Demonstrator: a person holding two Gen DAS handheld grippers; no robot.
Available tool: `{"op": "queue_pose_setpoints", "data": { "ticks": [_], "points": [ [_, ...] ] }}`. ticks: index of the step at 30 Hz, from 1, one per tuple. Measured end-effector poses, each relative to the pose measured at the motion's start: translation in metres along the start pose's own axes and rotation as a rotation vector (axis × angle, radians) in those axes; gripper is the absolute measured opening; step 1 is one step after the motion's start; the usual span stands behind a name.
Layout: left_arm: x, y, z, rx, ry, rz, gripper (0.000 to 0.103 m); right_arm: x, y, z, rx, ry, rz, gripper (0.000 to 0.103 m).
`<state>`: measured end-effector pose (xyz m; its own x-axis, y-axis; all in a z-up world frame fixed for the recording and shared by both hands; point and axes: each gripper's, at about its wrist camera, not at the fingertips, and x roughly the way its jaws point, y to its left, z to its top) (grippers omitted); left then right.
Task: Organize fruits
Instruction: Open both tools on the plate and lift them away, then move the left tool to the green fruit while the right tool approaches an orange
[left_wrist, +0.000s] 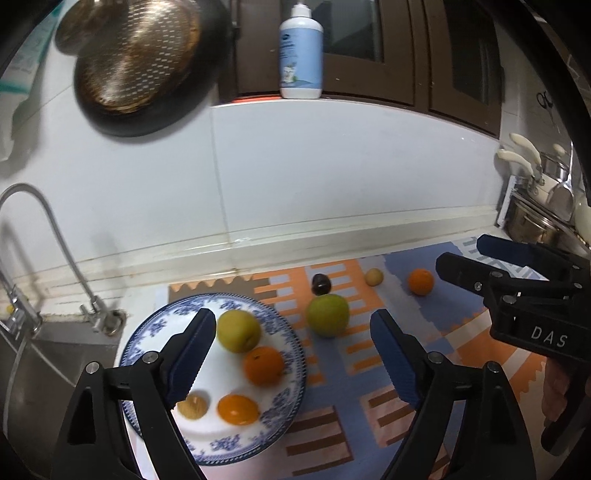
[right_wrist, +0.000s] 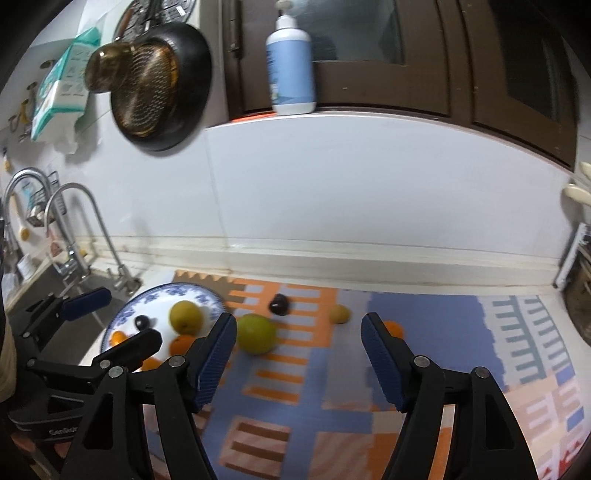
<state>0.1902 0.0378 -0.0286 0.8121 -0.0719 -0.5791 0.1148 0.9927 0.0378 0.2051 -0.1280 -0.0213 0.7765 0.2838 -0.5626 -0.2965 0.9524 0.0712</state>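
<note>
A blue-and-white plate (left_wrist: 155, 325) sits at the mat's left end and holds a yellow-green fruit (left_wrist: 238, 329), an orange (left_wrist: 263, 364) and other small fruits. On the mat lie a green apple (left_wrist: 328, 315), a dark plum (left_wrist: 320, 283), a small yellow fruit (left_wrist: 374, 276) and an orange (left_wrist: 420, 281). My left gripper (left_wrist: 295, 354) is open and empty above the plate's right edge. My right gripper (right_wrist: 299, 354) is open and empty above the mat; the apple (right_wrist: 256, 333) lies just past its left finger. The right gripper also shows in the left wrist view (left_wrist: 480, 258).
A patterned mat (right_wrist: 424, 332) covers the counter. A sink (left_wrist: 44, 362) with a tap (left_wrist: 48, 229) lies left of the plate. A pan and strainer (left_wrist: 140, 62) hang on the tiled wall. A soap bottle (left_wrist: 301, 51) stands on the sill. Pots (left_wrist: 546, 206) stand at the right.
</note>
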Motion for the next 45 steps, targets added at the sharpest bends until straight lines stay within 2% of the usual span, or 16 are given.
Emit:
{"op": "queue_pose_setpoints", "data": {
  "ticks": [5, 12, 27, 32, 35, 42, 44, 45],
  "points": [
    [0.020, -0.011, 0.005, 0.027, 0.029, -0.024, 0.087, 0.002, -0.017, -0.001, 0.010, -0.005, -0.054, 0.070],
    [0.054, -0.023, 0.008, 0.054, 0.092, -0.035, 0.087, 0.023, -0.040, -0.002, 0.018, 0.034, -0.119, 0.070],
    [0.121, -0.039, -0.002, 0.047, 0.222, -0.030, 0.086, 0.089, -0.079, -0.022, 0.083, 0.174, -0.143, 0.070],
    [0.132, -0.039, -0.005, 0.034, 0.240, -0.026, 0.075, 0.109, -0.086, -0.027, 0.087, 0.209, -0.138, 0.070],
    [0.139, -0.039, -0.007, 0.021, 0.261, -0.035, 0.064, 0.118, -0.088, -0.029, 0.087, 0.224, -0.134, 0.067],
    [0.148, -0.035, -0.007, 0.005, 0.275, -0.033, 0.049, 0.134, -0.091, -0.032, 0.102, 0.254, -0.120, 0.051],
    [0.149, -0.033, -0.007, 0.001, 0.273, -0.039, 0.049, 0.136, -0.090, -0.032, 0.099, 0.256, -0.116, 0.049],
    [0.149, -0.032, -0.006, -0.005, 0.272, -0.043, 0.049, 0.137, -0.089, -0.033, 0.096, 0.256, -0.110, 0.045]
  ]
}}
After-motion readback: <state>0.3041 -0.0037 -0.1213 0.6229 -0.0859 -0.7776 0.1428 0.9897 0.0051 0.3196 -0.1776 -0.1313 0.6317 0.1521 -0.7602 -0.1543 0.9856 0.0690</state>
